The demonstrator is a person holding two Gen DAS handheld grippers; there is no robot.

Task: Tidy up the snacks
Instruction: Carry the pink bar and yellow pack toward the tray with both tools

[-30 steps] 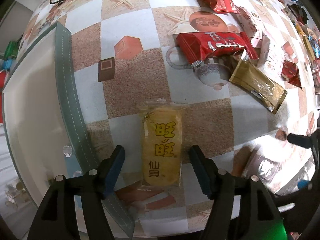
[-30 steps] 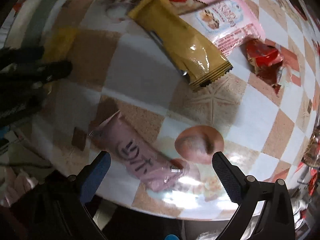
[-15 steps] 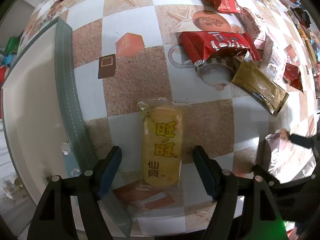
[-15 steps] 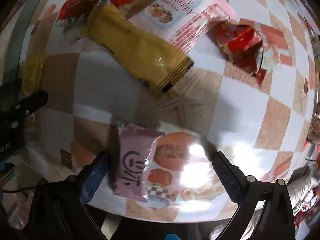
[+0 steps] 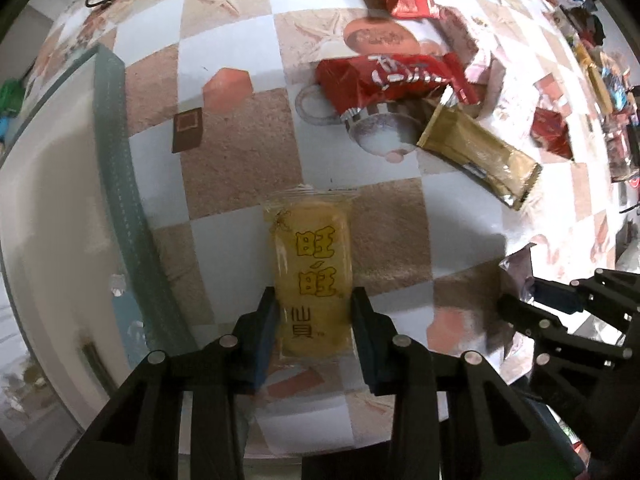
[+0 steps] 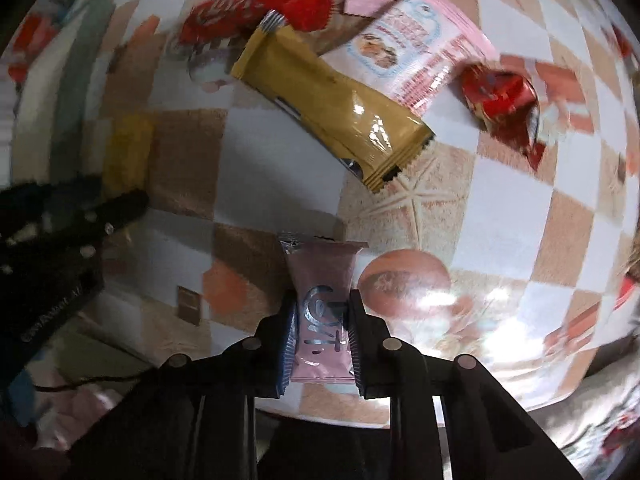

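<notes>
A: How many snacks were seen on the checked worktop?

B: One yellow pack, one gold bar, one long red pack and one pink pack were counted. More were piled at the far edge, too blurry to count.

A: How were the packs held?

B: The yellow pack was laid flat near the worktop's edge, long way pointing off from the left tool, whose jaws were being closed on its sides. The pink pack was squeezed tight by the right tool, pointing forward too.
</notes>
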